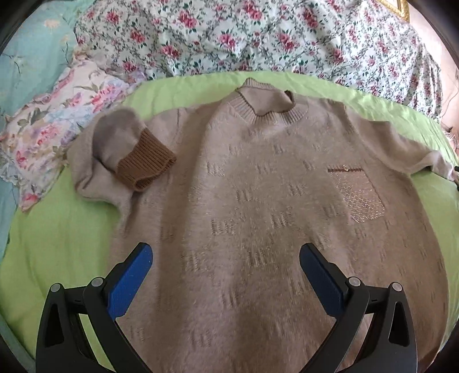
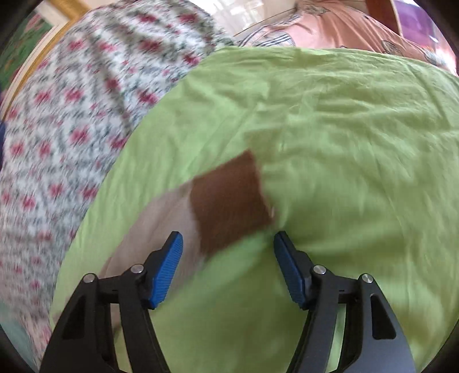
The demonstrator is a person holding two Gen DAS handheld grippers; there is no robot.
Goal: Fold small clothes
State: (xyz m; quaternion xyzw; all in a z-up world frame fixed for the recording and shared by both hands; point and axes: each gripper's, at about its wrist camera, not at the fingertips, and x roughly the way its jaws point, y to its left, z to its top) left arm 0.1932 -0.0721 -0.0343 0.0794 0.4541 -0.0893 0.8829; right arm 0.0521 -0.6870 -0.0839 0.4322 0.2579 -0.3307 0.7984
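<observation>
A beige knit sweater (image 1: 258, 195) lies flat, front up, on a green sheet (image 1: 57, 244). It has a glittery chest pocket (image 1: 358, 195). Its left sleeve is folded in over the body, with the brown ribbed cuff (image 1: 146, 163) on top. My left gripper (image 1: 226, 255) is open and empty, above the sweater's lower half. In the right wrist view the other sleeve lies stretched out on the green sheet (image 2: 344, 143), ending in its brown cuff (image 2: 232, 200). My right gripper (image 2: 228, 244) is open, just short of that cuff, holding nothing. That view is blurred.
A floral quilt (image 1: 258, 37) is bunched along the far side of the sheet and shows at the left in the right wrist view (image 2: 71, 129). A floral pillow (image 1: 57, 120) lies at the left. Pink fabric (image 2: 358, 25) lies beyond the sheet.
</observation>
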